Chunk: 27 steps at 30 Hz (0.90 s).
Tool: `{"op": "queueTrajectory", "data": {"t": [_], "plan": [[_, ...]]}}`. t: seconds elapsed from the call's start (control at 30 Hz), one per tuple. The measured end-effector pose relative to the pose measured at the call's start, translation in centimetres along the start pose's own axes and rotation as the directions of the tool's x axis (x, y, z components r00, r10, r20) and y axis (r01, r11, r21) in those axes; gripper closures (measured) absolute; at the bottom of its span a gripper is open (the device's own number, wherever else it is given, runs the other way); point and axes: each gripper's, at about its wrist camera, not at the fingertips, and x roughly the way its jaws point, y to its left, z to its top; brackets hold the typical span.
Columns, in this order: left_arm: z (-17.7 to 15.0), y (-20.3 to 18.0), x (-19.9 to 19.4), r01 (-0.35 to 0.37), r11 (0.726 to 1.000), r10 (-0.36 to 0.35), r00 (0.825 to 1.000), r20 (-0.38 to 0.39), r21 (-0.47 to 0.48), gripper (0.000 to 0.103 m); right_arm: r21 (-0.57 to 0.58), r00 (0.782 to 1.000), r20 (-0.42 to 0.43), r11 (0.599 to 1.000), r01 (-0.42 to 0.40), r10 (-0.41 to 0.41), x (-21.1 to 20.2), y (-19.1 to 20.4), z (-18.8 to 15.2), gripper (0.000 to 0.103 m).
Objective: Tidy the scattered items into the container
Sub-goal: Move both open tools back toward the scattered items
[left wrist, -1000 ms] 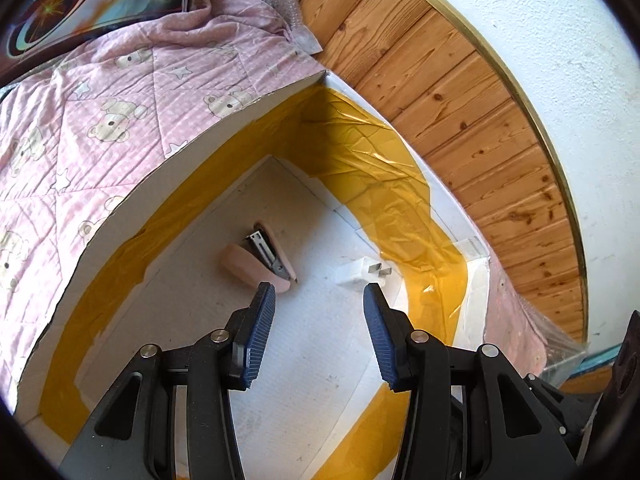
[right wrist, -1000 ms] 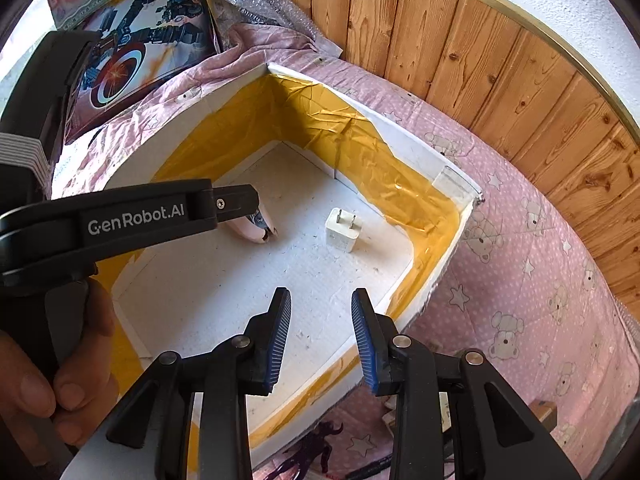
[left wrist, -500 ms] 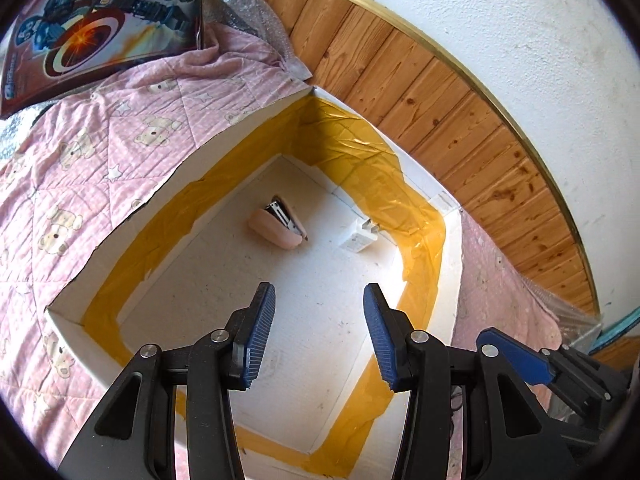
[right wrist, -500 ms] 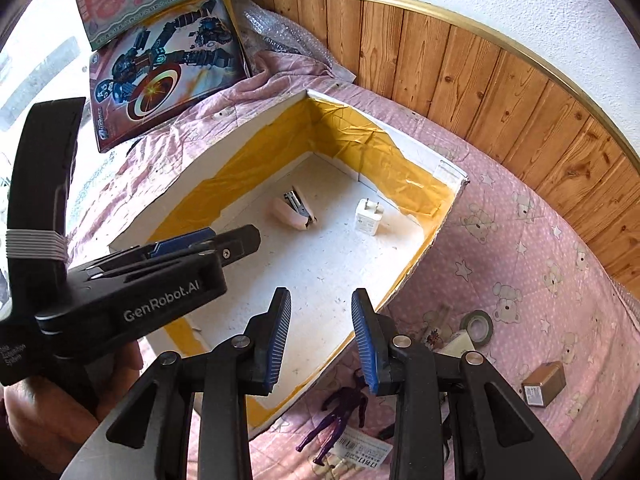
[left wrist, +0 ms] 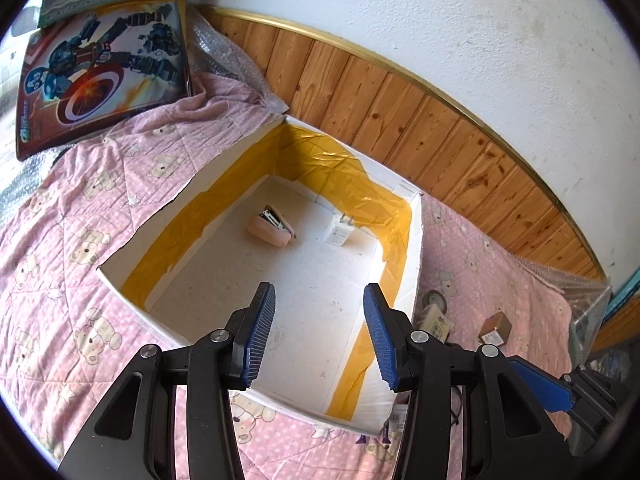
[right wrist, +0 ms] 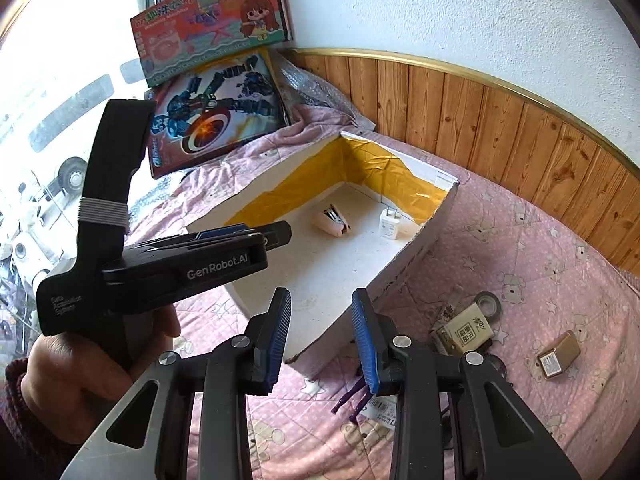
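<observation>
Foam box [left wrist: 412, 240] – yellow-taped walls, ribbed gripper [left wrist: 318, 336] pads

A bed with pink quilt [right wrist: 520, 240] carries the white box [right wrist: 416, 248] ahead of the hand-held gripper [right wrist: 322, 332]; tape roll [right wrist: 490, 305] and small cartons [right wrist: 558, 354] lie to its right
</observation>
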Motion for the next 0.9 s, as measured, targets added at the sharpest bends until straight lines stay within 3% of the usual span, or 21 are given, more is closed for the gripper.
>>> {"op": "queueTrajectory", "data": {"t": [0.37,0.57,0.73,0.9], "plan": [[-2.4,-1.5,-2.7,-0.004,0.997,0.001,1.0,0.03,0.076,0.054,-0.075,0.99,0.103,0.993,-0.093,0.101,-4.1,2.0,-4.7,0.069],[-3.0,-1.2,-4.2,-0.024,0.998,0.019,0.997,0.07,0.065,0.054,-0.113,0.98,0.142,0.986,-0.127,0.142,-5.5,3.2,-6.3,0.069],[-3.8,-1.1,-5.3,0.021,0.996,-0.027,0.996,0.082,0.082,0.054,-0.116,0.965,0.203,0.982,-0.146,0.167,-6.9,3.5,-7.3,0.069],[-5.4,-3.3,-6.0,0.118,0.97,-0.135,0.989,0.068,0.212,0.054,-0.081,0.965,0.224,0.989,-0.124,0.139,-7.8,2.0,-8.8,0.066]]}}
